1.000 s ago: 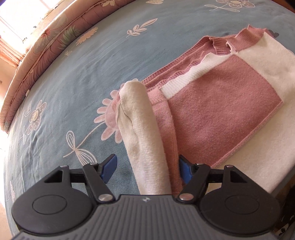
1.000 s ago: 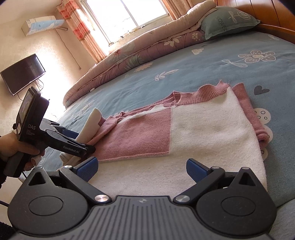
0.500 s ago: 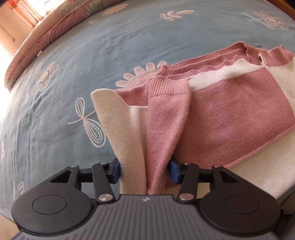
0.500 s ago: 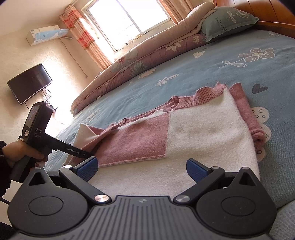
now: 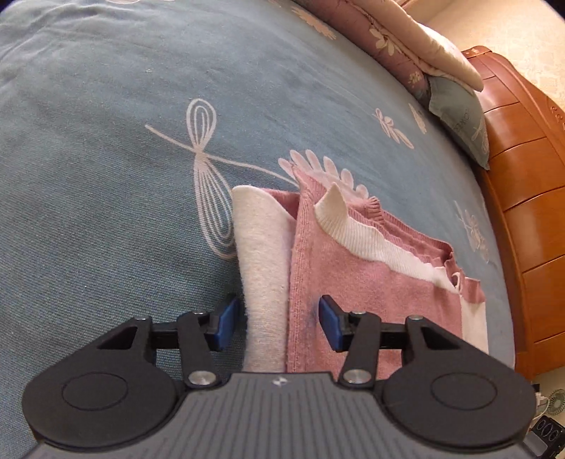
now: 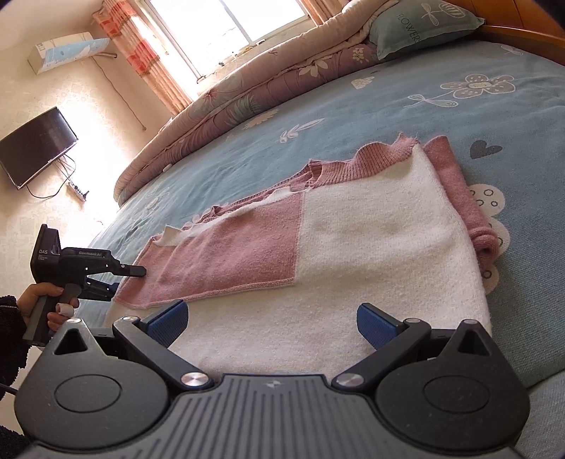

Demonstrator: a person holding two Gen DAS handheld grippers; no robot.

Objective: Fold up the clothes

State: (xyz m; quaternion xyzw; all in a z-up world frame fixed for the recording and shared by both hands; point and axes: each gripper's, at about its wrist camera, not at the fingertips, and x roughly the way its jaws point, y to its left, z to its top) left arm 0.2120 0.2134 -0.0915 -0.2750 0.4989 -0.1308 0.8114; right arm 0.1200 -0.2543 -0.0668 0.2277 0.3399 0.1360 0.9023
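Note:
A pink and cream knit sweater (image 6: 370,247) lies folded flat on the blue flowered bed sheet (image 6: 459,116), with a pink panel on top at its left. In the left wrist view, the sweater's (image 5: 370,289) cream and pink layers run between the fingers of my left gripper (image 5: 279,325), which is shut on that left edge. The right wrist view shows the left gripper (image 6: 125,280) turned on its side, held by a hand (image 6: 42,300) at the bed's left. My right gripper (image 6: 272,323) stands open over the sweater's near cream edge, holding nothing.
A rolled quilt (image 6: 265,81) and a green pillow (image 6: 416,24) lie along the far side of the bed. A wooden headboard (image 5: 522,212) bounds the bed on the right in the left wrist view. A wall television (image 6: 35,148) hangs at the left.
The left gripper closed on the raised, bunched edge, turned on its side and drew it outward. That edge now lies flat. The right gripper stayed open in place.

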